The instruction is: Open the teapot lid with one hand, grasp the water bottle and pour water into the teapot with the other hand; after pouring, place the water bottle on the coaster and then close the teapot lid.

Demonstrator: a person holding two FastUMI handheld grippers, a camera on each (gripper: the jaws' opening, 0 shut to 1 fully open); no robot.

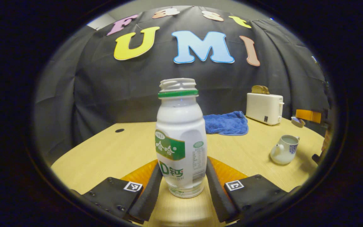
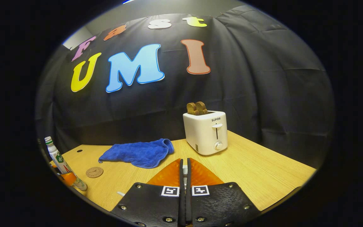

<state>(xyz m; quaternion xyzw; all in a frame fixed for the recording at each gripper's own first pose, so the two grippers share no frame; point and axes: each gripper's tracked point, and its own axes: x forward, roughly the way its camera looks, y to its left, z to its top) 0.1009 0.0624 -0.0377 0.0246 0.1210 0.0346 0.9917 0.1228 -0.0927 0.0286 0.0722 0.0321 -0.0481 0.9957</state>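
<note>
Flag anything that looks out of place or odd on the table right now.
The blue towel lies crumpled near the toaster, not folded. The teapot stands open without its lid, as the task needs. Nothing looks spilled or damaged.

"SUPOR" on toaster (image 2: 205, 131)

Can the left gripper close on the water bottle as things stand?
Probably yes. The bottle stands upright on the table between the open fingers of the left gripper, a finger on each side, with nothing between them and the bottle.
</note>
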